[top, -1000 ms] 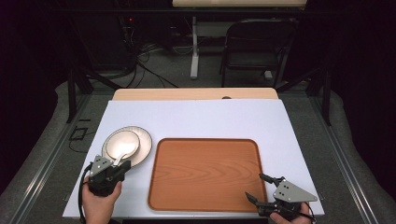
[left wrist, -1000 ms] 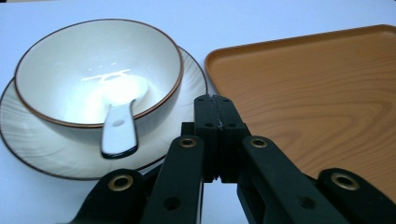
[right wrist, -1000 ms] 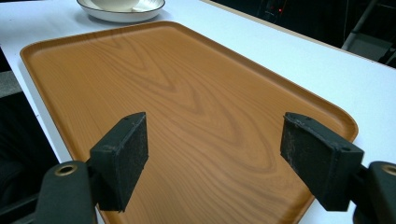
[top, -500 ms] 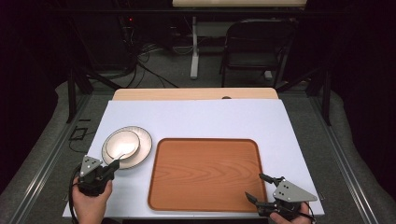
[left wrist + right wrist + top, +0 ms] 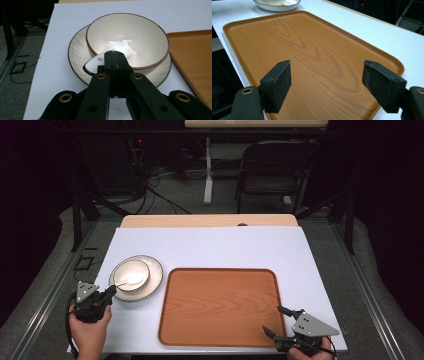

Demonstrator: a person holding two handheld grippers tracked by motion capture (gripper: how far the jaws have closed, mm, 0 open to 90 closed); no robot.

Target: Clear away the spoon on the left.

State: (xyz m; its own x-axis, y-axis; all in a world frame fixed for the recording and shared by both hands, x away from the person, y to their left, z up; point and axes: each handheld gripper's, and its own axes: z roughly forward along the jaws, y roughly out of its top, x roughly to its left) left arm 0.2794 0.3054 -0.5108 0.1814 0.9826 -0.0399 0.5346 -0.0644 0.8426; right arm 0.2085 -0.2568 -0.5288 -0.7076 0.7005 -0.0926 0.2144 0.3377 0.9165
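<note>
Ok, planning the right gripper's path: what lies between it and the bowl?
The wooden tray, with nothing on it, lies between the right gripper and the bowl on its plate, as the high view shows.

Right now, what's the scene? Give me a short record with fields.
surface: white table
tray: wooden tray, nothing on it
dishes: bowl sits on plate, left of the tray
spoon: white spoon lies in the bowl
left gripper: fingers shut, tips at the spoon; grip unclear
right gripper: fingers open, nothing between, at the tray's near right corner
</note>
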